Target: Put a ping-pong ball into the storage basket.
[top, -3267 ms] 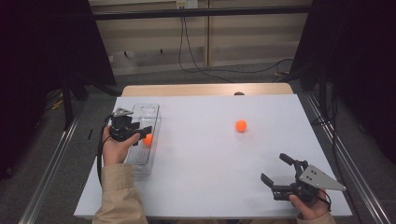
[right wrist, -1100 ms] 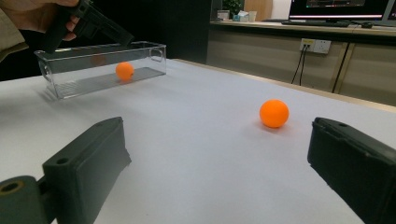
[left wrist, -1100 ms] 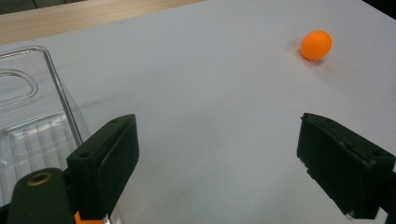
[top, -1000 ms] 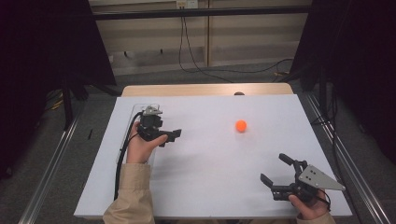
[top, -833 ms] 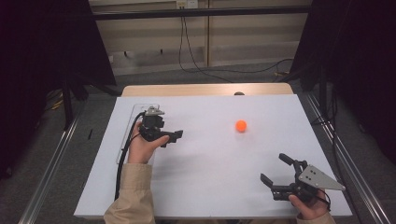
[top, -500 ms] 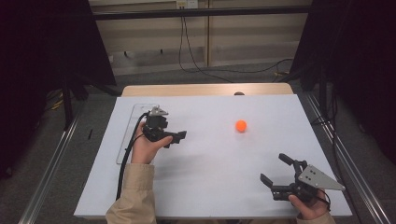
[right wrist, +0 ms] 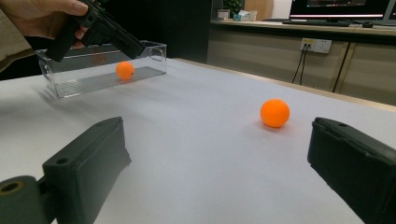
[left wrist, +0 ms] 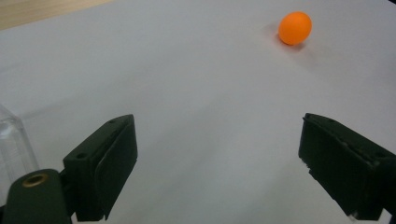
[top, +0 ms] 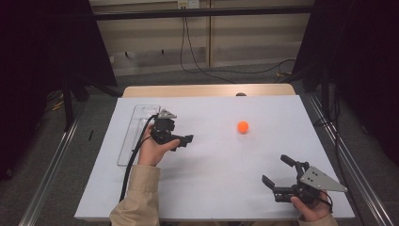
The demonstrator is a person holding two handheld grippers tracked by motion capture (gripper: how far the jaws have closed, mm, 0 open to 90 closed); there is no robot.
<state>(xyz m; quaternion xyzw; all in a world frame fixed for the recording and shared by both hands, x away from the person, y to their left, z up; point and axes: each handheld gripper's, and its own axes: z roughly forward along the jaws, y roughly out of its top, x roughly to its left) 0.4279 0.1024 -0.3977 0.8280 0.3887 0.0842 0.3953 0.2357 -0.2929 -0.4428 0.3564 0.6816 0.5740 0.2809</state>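
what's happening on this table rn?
A person is working two handheld tongs over a white table. One orange ball already lies in the clear plastic tray at the left. The left tongs are open and empty, pointed toward the second orange ball lying loose on the table. The right tongs rest open near the front right corner, holding nothing.

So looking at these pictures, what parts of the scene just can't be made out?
- High view: the orange ball inside the clear plastic tray is hidden behind the left hand and its left gripper.
- Left gripper view: the tray is cut off by the left edge.
- High view: a small dark thing at the table's far edge is too small to identify.
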